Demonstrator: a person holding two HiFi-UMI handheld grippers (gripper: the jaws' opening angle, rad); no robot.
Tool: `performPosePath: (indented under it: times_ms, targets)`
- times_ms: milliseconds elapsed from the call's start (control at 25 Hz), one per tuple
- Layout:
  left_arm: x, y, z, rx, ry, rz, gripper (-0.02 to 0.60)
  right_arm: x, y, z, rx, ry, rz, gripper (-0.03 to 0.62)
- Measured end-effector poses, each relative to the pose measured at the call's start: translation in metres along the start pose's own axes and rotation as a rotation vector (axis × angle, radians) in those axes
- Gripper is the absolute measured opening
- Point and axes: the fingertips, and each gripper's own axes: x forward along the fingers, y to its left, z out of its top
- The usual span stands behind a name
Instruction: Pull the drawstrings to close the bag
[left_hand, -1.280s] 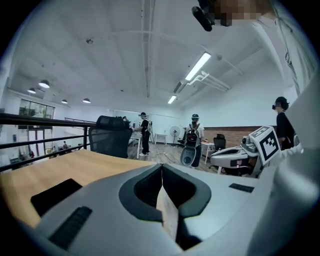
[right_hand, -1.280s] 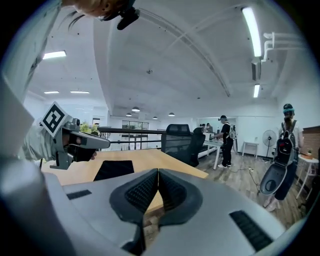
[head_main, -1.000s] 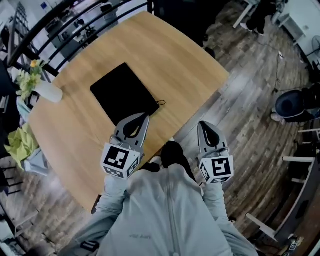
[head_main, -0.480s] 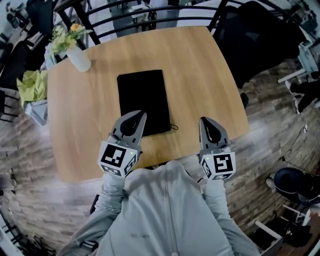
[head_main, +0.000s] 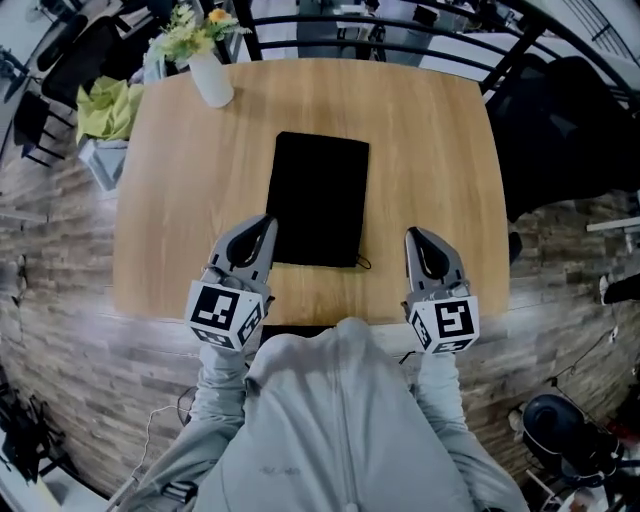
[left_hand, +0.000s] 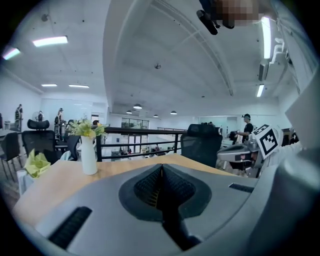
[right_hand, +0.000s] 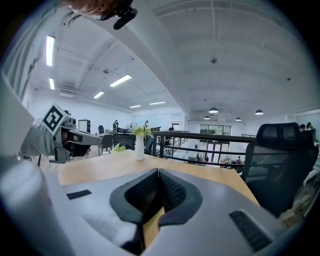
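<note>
A flat black drawstring bag (head_main: 320, 198) lies in the middle of the wooden table (head_main: 430, 150), and a thin dark cord loop (head_main: 362, 263) sticks out at its near right corner. My left gripper (head_main: 264, 222) hovers at the bag's near left corner, shut and holding nothing. My right gripper (head_main: 414, 236) is over bare wood to the right of the bag, shut and holding nothing. In the left gripper view the jaws of the left gripper (left_hand: 161, 167) meet with nothing between them. The right gripper view shows the right gripper (right_hand: 157, 172) the same way. Neither gripper view shows the bag.
A white vase with flowers (head_main: 208, 75) stands at the table's far left corner, also seen as the vase (left_hand: 89, 155) and the vase (right_hand: 139, 148). Black railing (head_main: 400, 30) runs behind the table. A black office chair (head_main: 565, 130) sits to the right. Yellow-green cloth (head_main: 105, 105) lies left.
The head view has swung round, so the table and bag now sit square in front of me. Both grippers stay shut and keep their place near the bag's near edge.
</note>
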Motion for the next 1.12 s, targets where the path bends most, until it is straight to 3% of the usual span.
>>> performPosePath:
  times_ms: [320, 1120]
  targets:
    - [-0.025, 0.037, -0.009, -0.026, 0.006, 0.063, 0.026, 0.015, 0.025, 0.009, 0.023, -0.020, 0.034, 0.023]
    - [-0.029, 0.047, -0.050, -0.054, 0.096, 0.028, 0.029, 0.025, 0.048, -0.038, 0.139, 0.133, 0.129, 0.040]
